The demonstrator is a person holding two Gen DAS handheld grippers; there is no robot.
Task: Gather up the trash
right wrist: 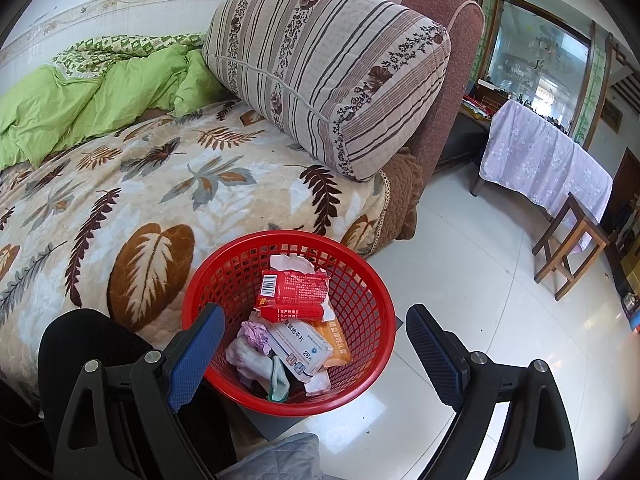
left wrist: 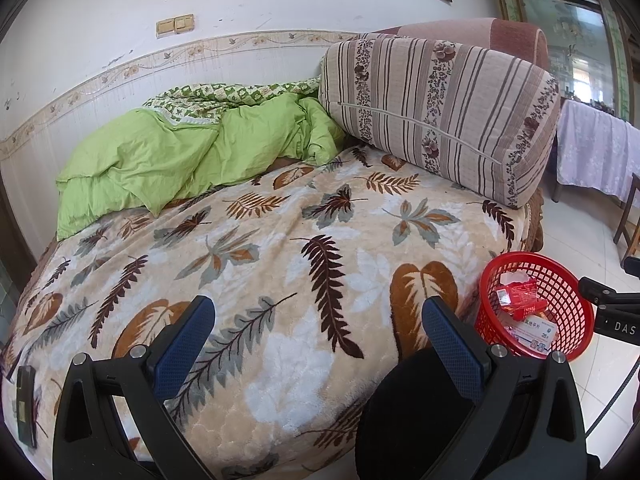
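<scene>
A red mesh basket (right wrist: 360, 280) stands beside the bed's front corner and holds a red carton (right wrist: 298, 288), a white medicine box (right wrist: 298, 346), an orange packet (right wrist: 338, 344), a pink crumpled wad (right wrist: 256, 334) and tissue. My right gripper (right wrist: 316, 354) hangs open just above the basket with nothing between its fingers. In the left wrist view the same basket (left wrist: 576, 312) sits at the right. My left gripper (left wrist: 318, 340) is open and empty over the leaf-patterned blanket (left wrist: 280, 248).
A green quilt (left wrist: 160, 160) lies bunched against the wall, and a striped bolster (left wrist: 436, 108) leans on the sofa arm. A dark flat object (left wrist: 26, 404) rests at the blanket's left edge. A cloth-covered table (right wrist: 548, 164) and wooden stool (right wrist: 568, 240) stand on the white tiled floor (right wrist: 480, 280).
</scene>
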